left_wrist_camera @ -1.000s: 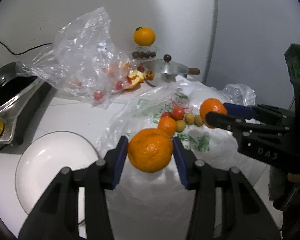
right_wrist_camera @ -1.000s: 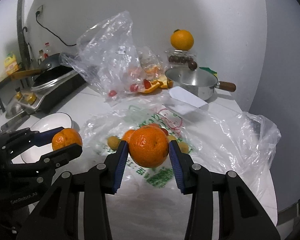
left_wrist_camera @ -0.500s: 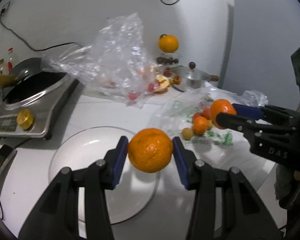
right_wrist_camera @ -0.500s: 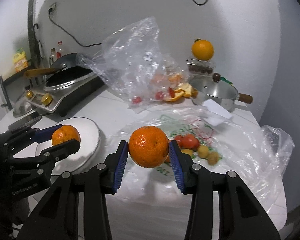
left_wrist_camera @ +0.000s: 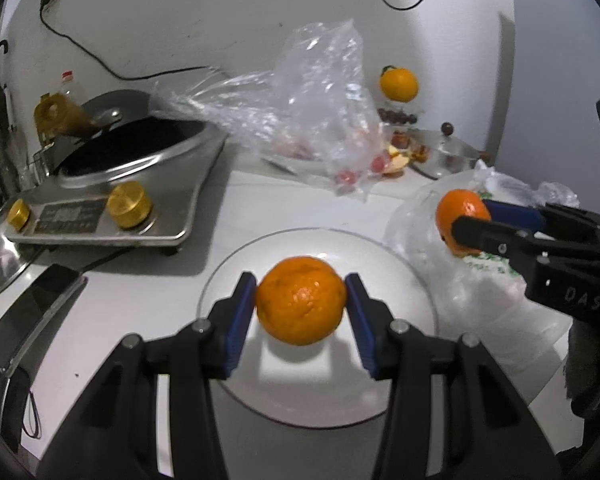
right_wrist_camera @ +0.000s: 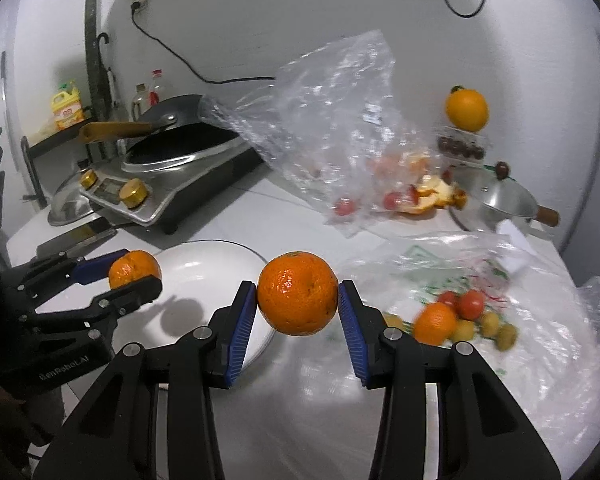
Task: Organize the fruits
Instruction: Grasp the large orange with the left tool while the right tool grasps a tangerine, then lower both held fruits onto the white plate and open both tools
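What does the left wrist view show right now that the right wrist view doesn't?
Only the left wrist view: the left tool head-on, shut on its orange over the middle of the white plate, and a dark phone lying left of the plate.

Only the right wrist view: the loose pile of small fruit on the printed bag, and a yellow bottle on a shelf.

Both: the plate, both tools each gripping an orange, the stove, the clear bag.

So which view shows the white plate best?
The left wrist view: the white plate sits nearly whole under the held mandarin. The right wrist view shows only part of it, cut off by both grippers and their fruit.
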Motion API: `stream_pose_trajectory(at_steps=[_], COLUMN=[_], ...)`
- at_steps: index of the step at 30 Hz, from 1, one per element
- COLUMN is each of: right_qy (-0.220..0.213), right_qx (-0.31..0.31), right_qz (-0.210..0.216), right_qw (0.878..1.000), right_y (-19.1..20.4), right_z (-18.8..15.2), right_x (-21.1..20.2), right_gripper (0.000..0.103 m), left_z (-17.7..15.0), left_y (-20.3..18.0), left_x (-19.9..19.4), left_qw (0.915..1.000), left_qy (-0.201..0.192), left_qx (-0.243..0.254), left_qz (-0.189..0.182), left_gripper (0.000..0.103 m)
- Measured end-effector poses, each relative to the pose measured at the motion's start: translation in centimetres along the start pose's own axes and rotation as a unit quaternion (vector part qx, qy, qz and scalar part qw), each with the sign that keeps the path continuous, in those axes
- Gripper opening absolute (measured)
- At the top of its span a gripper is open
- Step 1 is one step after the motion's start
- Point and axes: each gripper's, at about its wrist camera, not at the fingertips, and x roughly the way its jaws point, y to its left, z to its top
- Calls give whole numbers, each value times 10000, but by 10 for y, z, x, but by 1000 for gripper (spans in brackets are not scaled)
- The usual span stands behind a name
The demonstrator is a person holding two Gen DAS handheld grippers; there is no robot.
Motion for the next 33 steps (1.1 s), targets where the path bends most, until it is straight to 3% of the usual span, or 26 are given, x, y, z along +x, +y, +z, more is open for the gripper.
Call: stream_pose_trajectory(at_steps=[14, 25, 33], right_qy=[143, 284, 312], right_qx=[-139, -228, -307], right_qz=[286, 526, 733], right_qw=[9994, 9980, 9963], right_y=[34, 47, 62], right_z=[8, 14, 16], right_x=[36, 65, 84], right_gripper=[44, 44, 44], left_z=[-11, -15, -10], left_y=[24, 29, 38], left_x=[20, 36, 24], left_qw=[9996, 9989, 9992], left_qy=[239, 470, 308], left_qx=[-36, -60, -237], left_qz=[154, 61, -69], left_gripper=[47, 47, 48])
